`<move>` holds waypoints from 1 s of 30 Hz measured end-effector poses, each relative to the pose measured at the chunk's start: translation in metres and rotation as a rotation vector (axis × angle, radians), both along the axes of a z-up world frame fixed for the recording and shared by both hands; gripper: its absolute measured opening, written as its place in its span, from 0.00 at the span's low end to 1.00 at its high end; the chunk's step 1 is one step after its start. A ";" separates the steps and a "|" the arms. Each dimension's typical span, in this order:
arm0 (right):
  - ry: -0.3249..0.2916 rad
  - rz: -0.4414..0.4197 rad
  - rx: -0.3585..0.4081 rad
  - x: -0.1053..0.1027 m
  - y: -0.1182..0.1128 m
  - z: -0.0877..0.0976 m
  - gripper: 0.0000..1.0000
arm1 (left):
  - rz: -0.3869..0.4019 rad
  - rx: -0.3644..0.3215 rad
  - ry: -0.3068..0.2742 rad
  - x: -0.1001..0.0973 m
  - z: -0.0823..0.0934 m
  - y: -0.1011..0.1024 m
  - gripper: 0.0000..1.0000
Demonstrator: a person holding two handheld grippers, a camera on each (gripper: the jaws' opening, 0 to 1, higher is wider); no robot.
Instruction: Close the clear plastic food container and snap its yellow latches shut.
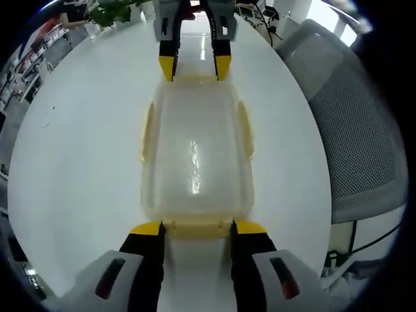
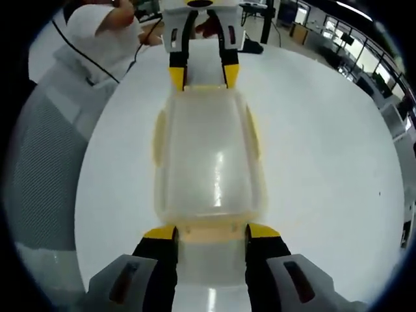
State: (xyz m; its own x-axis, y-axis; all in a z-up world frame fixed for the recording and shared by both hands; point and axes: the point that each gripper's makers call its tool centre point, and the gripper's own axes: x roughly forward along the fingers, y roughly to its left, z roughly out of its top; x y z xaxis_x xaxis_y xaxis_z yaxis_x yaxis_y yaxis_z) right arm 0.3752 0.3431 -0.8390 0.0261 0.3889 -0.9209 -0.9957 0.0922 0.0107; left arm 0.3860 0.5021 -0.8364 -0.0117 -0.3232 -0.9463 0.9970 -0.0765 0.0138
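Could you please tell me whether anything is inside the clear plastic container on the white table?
Through the lid, the container looks empty; only glare and the white table show through. The frosted plastic could hide something small or flat.

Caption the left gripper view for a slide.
Both grippers, left and right, flank opposite end latches of the lidded container on a white table.

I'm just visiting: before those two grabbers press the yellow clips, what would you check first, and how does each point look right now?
1. Lid sits on the clear plastic food container: ok.
2. Left gripper straddles the near end latch: ok.
3. Right gripper straddles the opposite end latch: ok.
4. Side latches snapped down: cannot tell.
5. Container flat on the white table: ok.
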 end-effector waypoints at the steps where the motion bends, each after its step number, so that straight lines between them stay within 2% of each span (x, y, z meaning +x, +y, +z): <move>1: 0.000 -0.002 0.000 0.000 0.000 0.000 0.40 | -0.001 0.000 0.000 0.000 0.000 0.000 0.39; 7: 0.013 -0.005 0.003 -0.006 0.001 0.000 0.39 | -0.008 0.002 0.006 -0.004 0.002 0.002 0.39; 12: 0.012 -0.009 0.007 -0.008 0.001 0.001 0.39 | -0.006 -0.024 0.013 -0.006 0.007 0.002 0.39; 22: 0.018 -0.004 0.032 -0.015 0.004 0.019 0.39 | -0.012 -0.030 0.011 -0.010 0.015 0.004 0.39; 30: 0.026 -0.012 0.037 -0.016 0.001 0.029 0.39 | -0.013 -0.062 0.014 -0.011 0.030 0.001 0.39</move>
